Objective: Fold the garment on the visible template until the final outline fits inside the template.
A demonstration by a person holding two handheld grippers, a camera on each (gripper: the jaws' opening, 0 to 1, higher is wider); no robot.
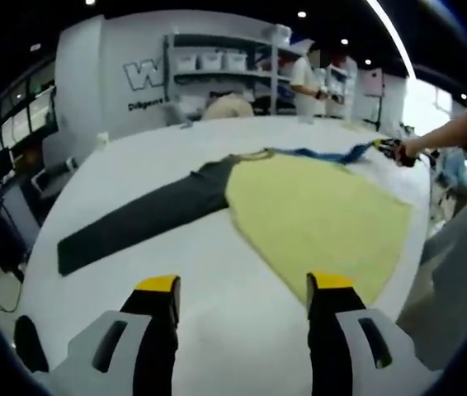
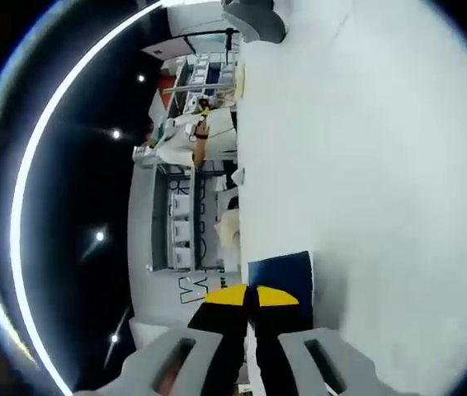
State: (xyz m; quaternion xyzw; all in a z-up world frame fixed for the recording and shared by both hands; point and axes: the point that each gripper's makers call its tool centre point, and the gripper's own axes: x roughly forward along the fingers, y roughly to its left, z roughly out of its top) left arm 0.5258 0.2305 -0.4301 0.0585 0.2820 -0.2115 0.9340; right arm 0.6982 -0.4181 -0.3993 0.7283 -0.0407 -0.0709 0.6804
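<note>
A pale yellow cloth (image 1: 316, 214) lies spread flat on the white table (image 1: 217, 322). A long dark grey piece (image 1: 143, 219) runs out from its left edge toward the table's left side. I cannot tell which of the two is the template. A blue strip of cloth (image 1: 324, 154) stretches along the yellow cloth's far edge. My right gripper (image 1: 392, 151) holds its end there, with a person's arm behind it. In the right gripper view, the same gripper (image 2: 250, 295) is shut, with blue cloth (image 2: 287, 272) at its tips. My left gripper (image 1: 243, 285) hovers open above bare table, short of the yellow cloth.
Shelves with white bins (image 1: 217, 62) stand behind the table, and a person (image 1: 306, 78) is beside them. A beige bundle (image 1: 227, 107) sits at the table's far edge. Dark equipment and cables (image 1: 2, 247) lie past the left edge. The table surface (image 2: 382, 165) takes up the right side of the right gripper view.
</note>
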